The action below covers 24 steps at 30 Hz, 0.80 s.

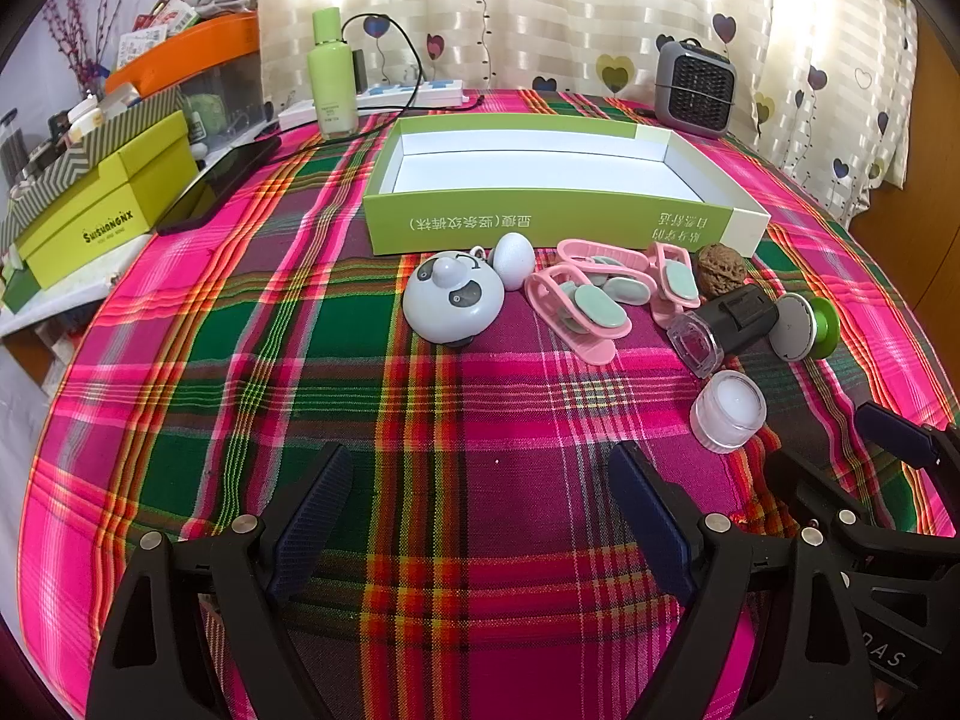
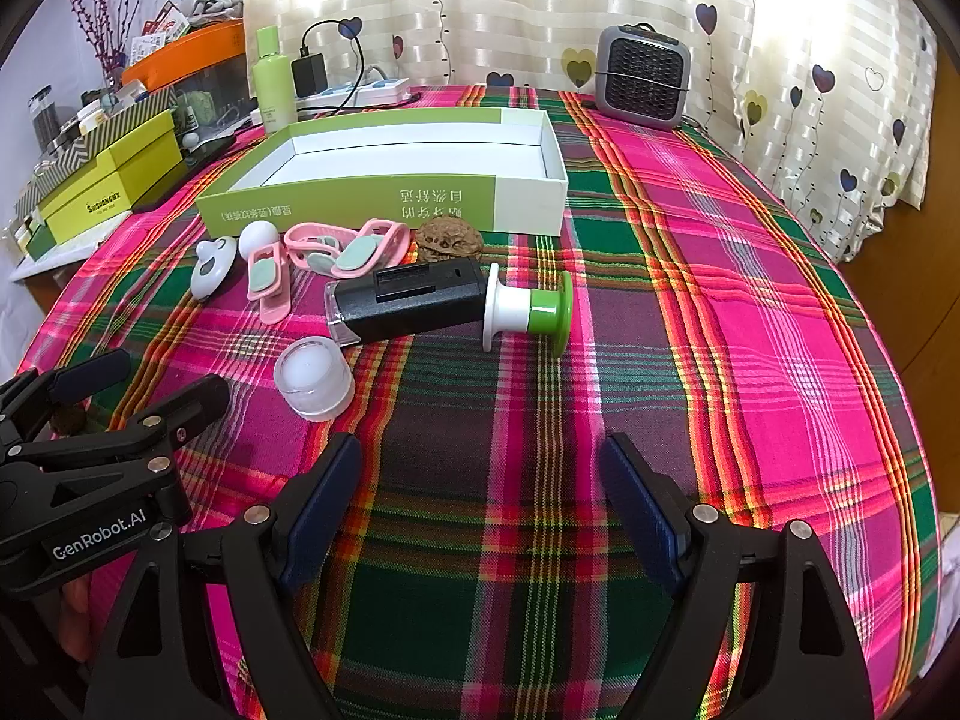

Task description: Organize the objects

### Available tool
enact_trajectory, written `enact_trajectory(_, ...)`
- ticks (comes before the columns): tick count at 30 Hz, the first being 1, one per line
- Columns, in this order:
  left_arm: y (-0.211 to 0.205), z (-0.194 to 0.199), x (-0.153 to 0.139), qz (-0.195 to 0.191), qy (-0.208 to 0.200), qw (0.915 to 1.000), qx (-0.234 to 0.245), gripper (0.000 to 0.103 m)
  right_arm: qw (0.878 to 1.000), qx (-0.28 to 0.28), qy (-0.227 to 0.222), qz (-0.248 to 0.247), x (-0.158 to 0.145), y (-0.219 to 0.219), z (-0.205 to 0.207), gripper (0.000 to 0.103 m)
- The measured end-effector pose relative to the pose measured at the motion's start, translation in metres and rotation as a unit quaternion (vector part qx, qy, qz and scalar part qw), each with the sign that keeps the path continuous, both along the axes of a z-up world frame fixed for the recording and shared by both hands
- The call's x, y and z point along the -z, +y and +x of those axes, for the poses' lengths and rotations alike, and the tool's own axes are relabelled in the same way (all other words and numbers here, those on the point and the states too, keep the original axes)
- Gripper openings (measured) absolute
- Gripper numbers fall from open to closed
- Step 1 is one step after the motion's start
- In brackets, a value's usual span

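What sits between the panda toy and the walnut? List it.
In the left wrist view, between the panda toy and the walnut: a white egg-shaped piece and pink clips with grey-green pads.

Left tongs (image 1: 474,516): jaws spread wide, nothing between the blue ribbed pads (image 1: 312,516), pitched steeply down over the worktop (image 1: 240,360). Right tongs (image 2: 480,510): same, jaws wide apart, pads (image 2: 642,516) clear, nose-down. Both sit side by side, close together (each shows at the edge of the other's wrist view, left tongs (image 2: 138,384) also gaping there). Part of a hand (image 2: 75,594) shows under the left unit's body; its grip can't be made out.
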<state>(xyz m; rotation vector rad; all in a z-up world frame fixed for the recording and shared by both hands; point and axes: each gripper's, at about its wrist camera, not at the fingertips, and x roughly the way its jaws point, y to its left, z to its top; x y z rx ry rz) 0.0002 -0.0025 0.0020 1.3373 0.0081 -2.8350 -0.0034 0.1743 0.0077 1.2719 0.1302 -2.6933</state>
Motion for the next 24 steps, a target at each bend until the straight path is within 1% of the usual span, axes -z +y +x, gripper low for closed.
enact_trajectory(18,0.0003,0.0001,-0.0001,0.000,0.000,1.0000,0.000,0.088,1.000,0.000,0.000,0.000,-0.0003,-0.0005,-0.0014,0.081)
enact_trajectory(21,-0.0004,-0.0014,0.0027,0.000,0.000,1.0000,0.008,0.087,1.000,0.000,-0.001,-0.001,-0.0002,-0.0004,-0.0023,0.082)
enact_trajectory(24,-0.0004,0.0066,0.0020,0.000,-0.005,0.9998,0.017,0.087,1.000,-0.006,-0.003,-0.001,0.0001,-0.0012,-0.0007,0.082)
